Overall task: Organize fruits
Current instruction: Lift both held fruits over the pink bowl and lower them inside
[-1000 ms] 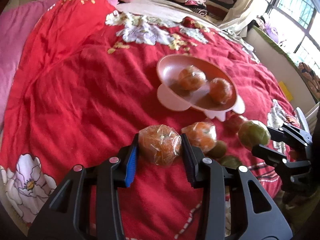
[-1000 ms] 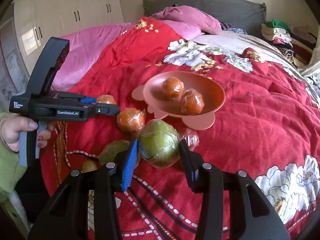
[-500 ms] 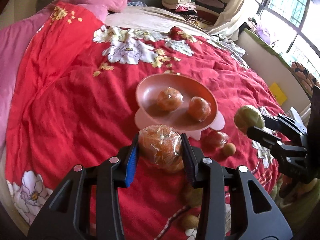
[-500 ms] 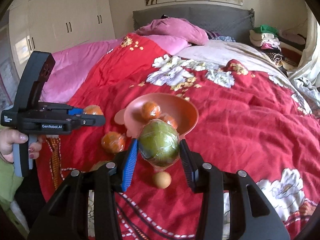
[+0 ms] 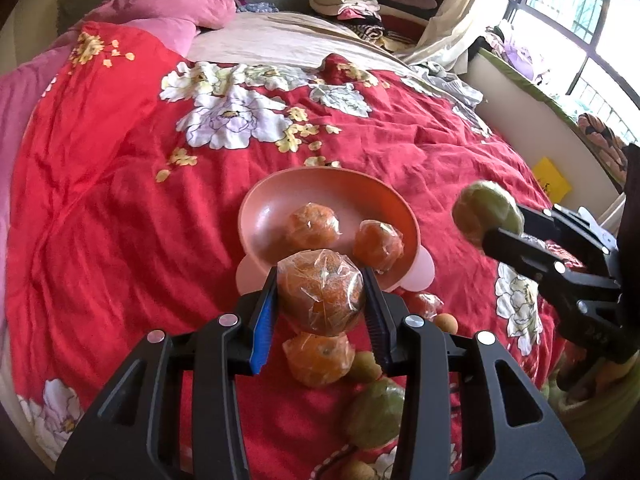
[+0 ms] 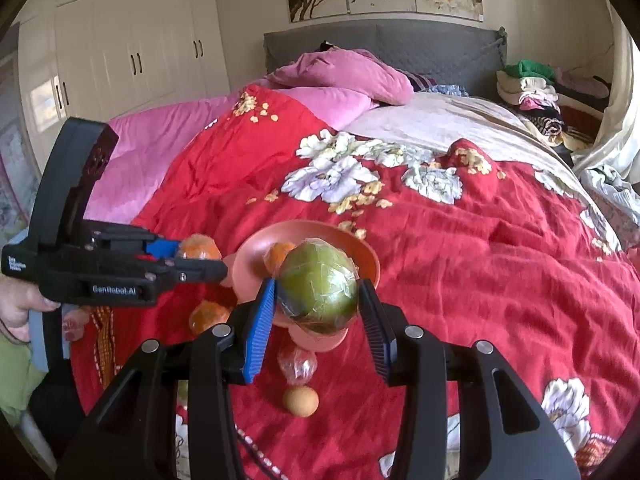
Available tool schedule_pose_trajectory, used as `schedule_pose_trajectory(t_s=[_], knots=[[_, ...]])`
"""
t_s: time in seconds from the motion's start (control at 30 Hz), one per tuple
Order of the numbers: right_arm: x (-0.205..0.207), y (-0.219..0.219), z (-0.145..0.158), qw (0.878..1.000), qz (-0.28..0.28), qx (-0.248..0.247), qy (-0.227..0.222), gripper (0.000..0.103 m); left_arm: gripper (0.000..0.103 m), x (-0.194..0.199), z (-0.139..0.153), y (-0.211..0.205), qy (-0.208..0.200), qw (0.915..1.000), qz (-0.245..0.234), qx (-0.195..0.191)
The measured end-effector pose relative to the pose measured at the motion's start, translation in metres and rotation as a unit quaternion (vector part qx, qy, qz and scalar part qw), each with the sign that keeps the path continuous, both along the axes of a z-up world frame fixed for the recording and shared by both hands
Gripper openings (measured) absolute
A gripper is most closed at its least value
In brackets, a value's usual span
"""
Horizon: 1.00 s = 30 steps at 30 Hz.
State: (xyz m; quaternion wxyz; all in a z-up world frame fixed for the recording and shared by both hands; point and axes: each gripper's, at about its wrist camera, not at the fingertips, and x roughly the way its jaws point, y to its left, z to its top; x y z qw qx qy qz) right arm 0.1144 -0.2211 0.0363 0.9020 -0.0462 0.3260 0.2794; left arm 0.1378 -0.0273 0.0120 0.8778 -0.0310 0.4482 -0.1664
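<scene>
A wrapped orange (image 5: 320,292) is clamped between the jaws of the left hand-held gripper (image 5: 320,300), held in the air just short of the pink bowl (image 5: 256,216), which lies straight ahead on the bed (image 5: 120,200). A wrapped green fruit (image 6: 318,286) is clamped in the right hand-held gripper (image 6: 318,304), further to the bowl's right, so the left is judged nearer for the drop.

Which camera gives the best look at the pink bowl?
The left wrist view: the pink bowl lies open there, showing two wrapped oranges inside. In the right wrist view the held green fruit covers much of the bowl.
</scene>
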Motion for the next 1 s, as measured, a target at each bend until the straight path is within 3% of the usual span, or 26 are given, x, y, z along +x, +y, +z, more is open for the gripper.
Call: schedule_pose_trajectory(t_s=[0.47,1.0], knots=[[0.041,0.007,0.007,1.0,0.011,0.003,-0.001,0.041,0.031,0.02,-0.013,-0.018,0.014,0.9994,-0.019,0.025],[0.088,0.025,-0.005,0.998,0.028,0.004,0.052,0.041,0.031,0.032,-0.022,-0.026,0.026,0.9986,-0.028,0.036]])
